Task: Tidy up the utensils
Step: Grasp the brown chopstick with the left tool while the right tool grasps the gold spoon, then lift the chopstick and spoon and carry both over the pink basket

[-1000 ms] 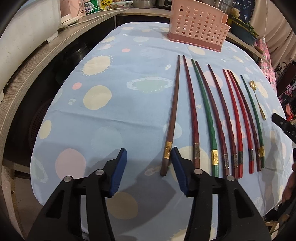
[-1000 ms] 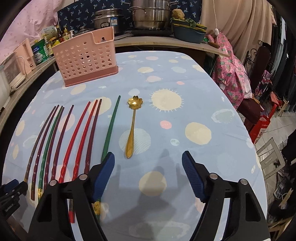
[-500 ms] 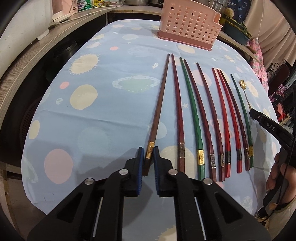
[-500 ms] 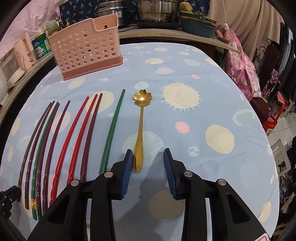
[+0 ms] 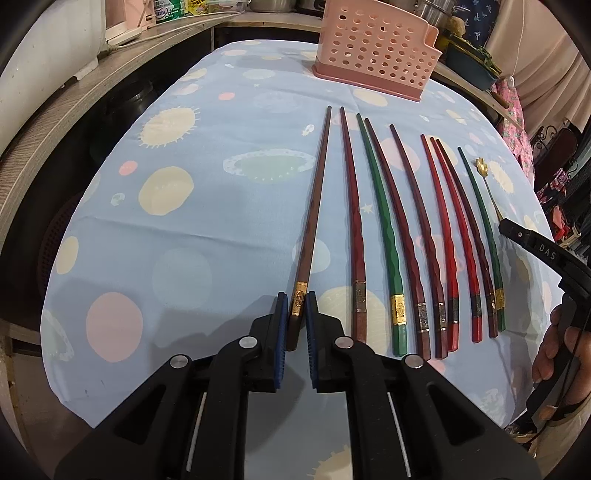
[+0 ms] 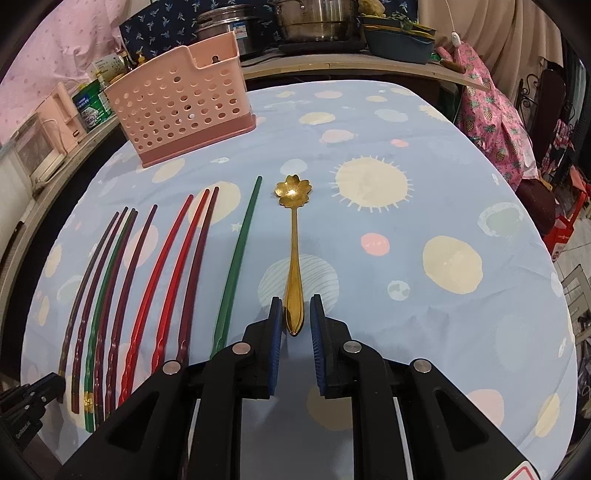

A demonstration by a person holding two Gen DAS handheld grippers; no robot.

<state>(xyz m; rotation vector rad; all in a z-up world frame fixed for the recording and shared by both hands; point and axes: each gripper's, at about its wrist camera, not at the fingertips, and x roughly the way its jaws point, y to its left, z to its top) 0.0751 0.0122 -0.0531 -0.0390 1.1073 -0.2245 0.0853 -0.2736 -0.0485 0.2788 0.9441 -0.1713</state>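
Several chopsticks, dark red, bright red and green (image 5: 384, 236), lie side by side on the blue spotted tablecloth (image 5: 184, 236). My left gripper (image 5: 297, 308) is shut on the thick end of the brown chopstick (image 5: 314, 206) at the far left of the row. A gold flower-shaped spoon (image 6: 293, 258) lies to the right of the row. My right gripper (image 6: 295, 314) has its pads closed around the spoon's handle end. A pink perforated utensil basket (image 6: 177, 103) stands at the far side; it also shows in the left wrist view (image 5: 376, 48).
The right gripper's black body (image 5: 546, 254) and the hand holding it show at the right edge in the left wrist view. Pots (image 6: 314, 18) and a counter (image 6: 351, 62) lie behind the table. A pink cloth-covered chair (image 6: 491, 122) stands at the right.
Both grippers have moved forward and closed from wide open: the left onto the brown chopstick's thick end, the right onto the spoon's handle end.
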